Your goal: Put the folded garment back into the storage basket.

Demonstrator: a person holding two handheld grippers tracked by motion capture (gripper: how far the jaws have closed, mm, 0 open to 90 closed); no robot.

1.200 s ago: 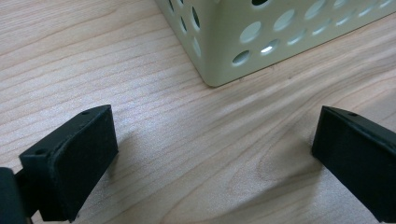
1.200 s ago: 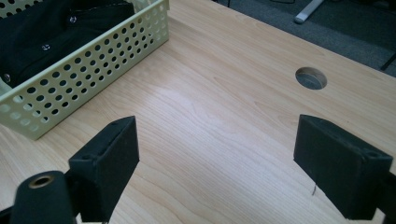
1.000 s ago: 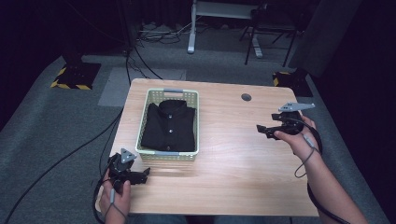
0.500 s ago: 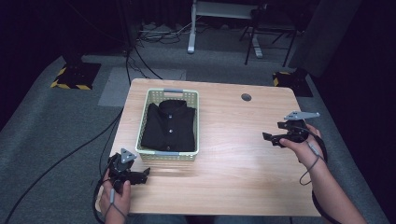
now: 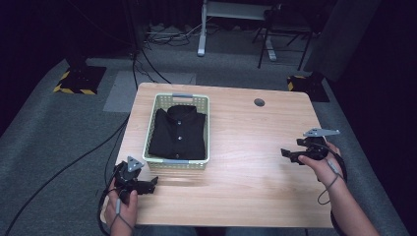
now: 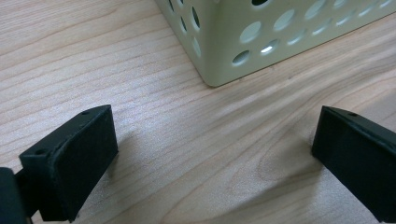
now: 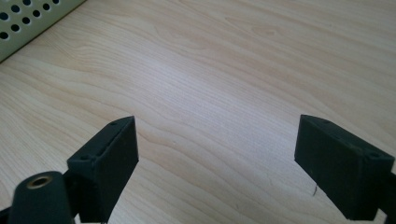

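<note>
A pale green perforated basket [image 5: 201, 109] stands on the left half of the wooden table [image 5: 246, 137] and holds a folded black shirt [image 5: 178, 132]. My left gripper [image 5: 150, 184] rests near the table's front left corner, just below the basket, open with nothing between its jaws. In the left gripper view a corner of the basket [image 6: 224, 56] sits just beyond the left gripper [image 6: 212, 154]. My right gripper [image 5: 286, 155] hovers at the table's right edge, open and empty. The right gripper view shows the right gripper [image 7: 219, 158] over bare wood and a strip of the basket [image 7: 28, 21].
A round cable hole [image 5: 259, 103] lies in the table's far right part. Grey carpet with cables [image 5: 59, 172] surrounds the table. A white desk frame [image 5: 204, 29] and a chair [image 5: 285, 39] stand beyond it.
My right gripper has drawn back toward the table's right front edge and lower. The left gripper, basket and shirt have not moved.
</note>
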